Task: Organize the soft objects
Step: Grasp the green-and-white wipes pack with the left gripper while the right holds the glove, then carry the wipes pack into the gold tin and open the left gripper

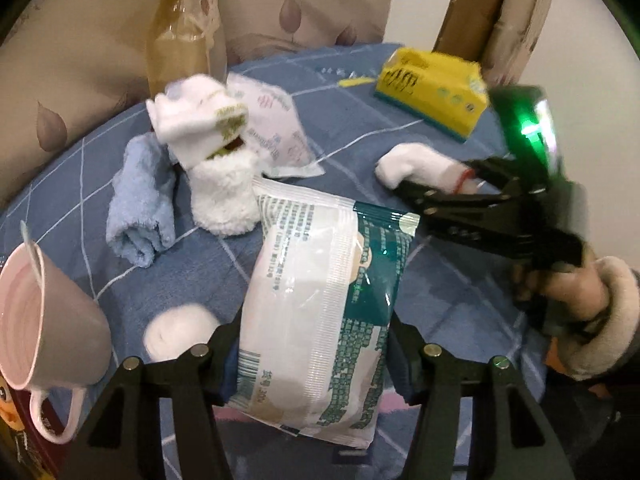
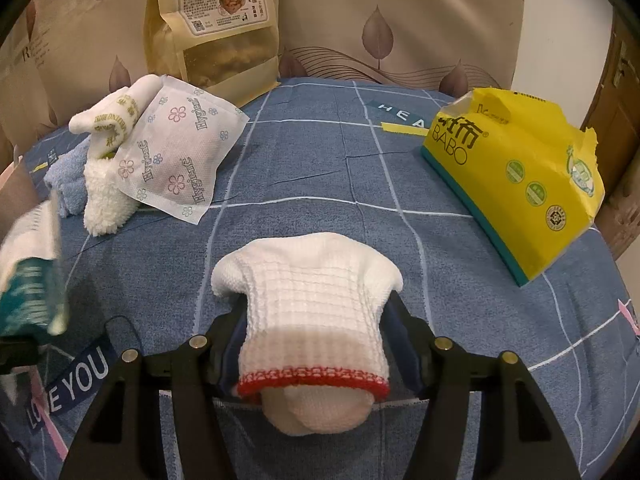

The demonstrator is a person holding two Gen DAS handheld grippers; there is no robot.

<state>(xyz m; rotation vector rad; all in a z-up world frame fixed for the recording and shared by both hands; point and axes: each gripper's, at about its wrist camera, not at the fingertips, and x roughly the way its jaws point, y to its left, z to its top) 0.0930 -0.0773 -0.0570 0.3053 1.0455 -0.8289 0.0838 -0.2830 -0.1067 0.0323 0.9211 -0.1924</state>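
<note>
The left gripper (image 1: 312, 344) pinches a soft white-and-teal plastic pack of wipes (image 1: 320, 300) across its lower half, one jaw on each long side; the pack stands up out of the jaws and leans away from them. It looks light and squashy, with a slick film skin, so a grip across the padded middle should hold better than one on the thin crimped end seal, which could slide out.

The right gripper (image 2: 316, 340) is closed on a white knitted cotton glove with a red cuff (image 2: 316, 312). The cuff end sits nearest the camera and the fingers flop forward beyond the jaw tips onto the blue checked bedspread (image 2: 320, 168). The glove is limp and grippy; it should sag wherever it is unsupported, and a bite on the bunched cuff looks the surest.

Ahead of the right gripper and to its left lie a flowered white sachet (image 2: 176, 152), a fluffy white sock (image 2: 104, 200) and a folded pale blue towel (image 2: 64, 184), touching one another in a loose heap. Ahead to its right, well apart, sits a yellow tissue pack (image 2: 516, 184). Just left of the left gripper stands a pink mug (image 1: 44, 320), tilted.
</note>
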